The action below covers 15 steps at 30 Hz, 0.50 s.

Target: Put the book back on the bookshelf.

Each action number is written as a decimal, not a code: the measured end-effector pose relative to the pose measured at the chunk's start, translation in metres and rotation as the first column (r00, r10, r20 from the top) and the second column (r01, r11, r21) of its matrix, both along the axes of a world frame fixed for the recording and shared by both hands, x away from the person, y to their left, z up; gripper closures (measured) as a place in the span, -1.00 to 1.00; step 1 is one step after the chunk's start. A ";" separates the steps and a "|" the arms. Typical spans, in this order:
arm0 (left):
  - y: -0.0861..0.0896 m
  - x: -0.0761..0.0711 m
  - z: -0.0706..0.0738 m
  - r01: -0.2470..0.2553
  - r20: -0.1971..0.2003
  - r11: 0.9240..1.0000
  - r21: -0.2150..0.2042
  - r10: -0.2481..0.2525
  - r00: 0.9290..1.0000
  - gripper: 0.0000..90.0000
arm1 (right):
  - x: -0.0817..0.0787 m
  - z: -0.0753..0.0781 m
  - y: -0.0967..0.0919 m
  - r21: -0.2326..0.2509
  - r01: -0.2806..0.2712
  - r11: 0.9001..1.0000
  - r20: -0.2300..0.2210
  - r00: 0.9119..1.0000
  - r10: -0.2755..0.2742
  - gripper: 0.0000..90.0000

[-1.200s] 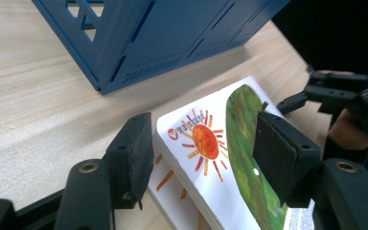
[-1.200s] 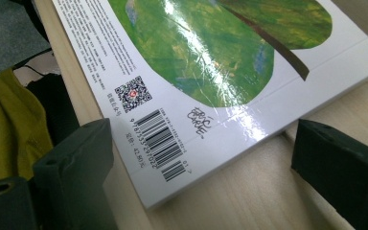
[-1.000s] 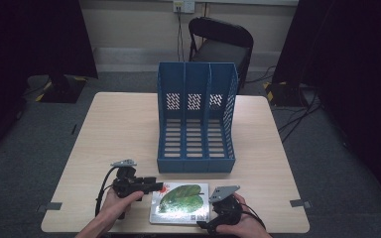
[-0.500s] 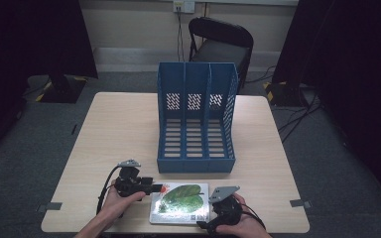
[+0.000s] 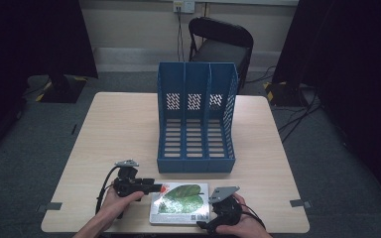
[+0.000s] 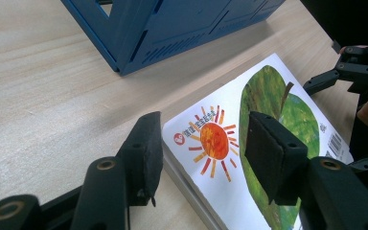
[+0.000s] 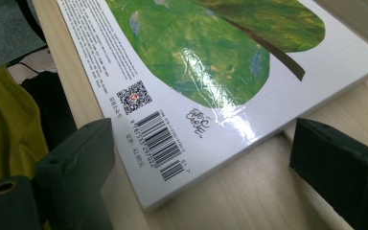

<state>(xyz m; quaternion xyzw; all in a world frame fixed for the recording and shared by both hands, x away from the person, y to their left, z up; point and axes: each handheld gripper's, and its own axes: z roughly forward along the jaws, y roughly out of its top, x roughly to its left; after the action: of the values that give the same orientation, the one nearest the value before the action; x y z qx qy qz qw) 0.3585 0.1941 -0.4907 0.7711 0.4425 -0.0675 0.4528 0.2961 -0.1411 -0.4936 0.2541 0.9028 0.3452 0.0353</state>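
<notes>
The high view looks forward and down from above the person's side of the bench (image 5: pixel 129 129). The 2 gripper views sit low and close, each looking along its own jaws. All 3 share the book (image 5: pixel 179 203) (image 6: pixel 268 120) (image 7: pixel 211 62).

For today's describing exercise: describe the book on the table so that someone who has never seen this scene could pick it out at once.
Start at the wooden table and its tall blue three-slot file rack. In front of the rack, at the near edge, the book lies flat. Its glossy white cover bears a big green leaf, a small orange sun and a barcode.
</notes>
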 end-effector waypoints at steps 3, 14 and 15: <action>0.002 0.001 0.000 -0.003 -0.003 1.000 -0.017 0.003 1.000 0.05 | 0.000 0.000 0.000 0.000 0.000 1.000 -0.001 1.000 0.000 -0.84; 0.002 -0.003 0.005 -0.029 0.004 0.996 -0.079 0.030 1.000 -0.02 | -0.005 0.000 0.000 -0.026 -0.020 0.999 0.024 0.999 0.021 -0.85; 0.002 -0.003 0.005 -0.029 0.004 0.996 -0.079 0.030 1.000 -0.02 | -0.005 0.000 0.000 -0.026 -0.020 0.999 0.024 0.999 0.021 -0.85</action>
<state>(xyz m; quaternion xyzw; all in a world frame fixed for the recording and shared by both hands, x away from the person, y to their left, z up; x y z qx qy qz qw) 0.3558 0.1957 -0.4856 0.7462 0.4497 -0.0762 0.4850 0.2913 -0.1412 -0.4939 0.2401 0.9092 0.3370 0.0462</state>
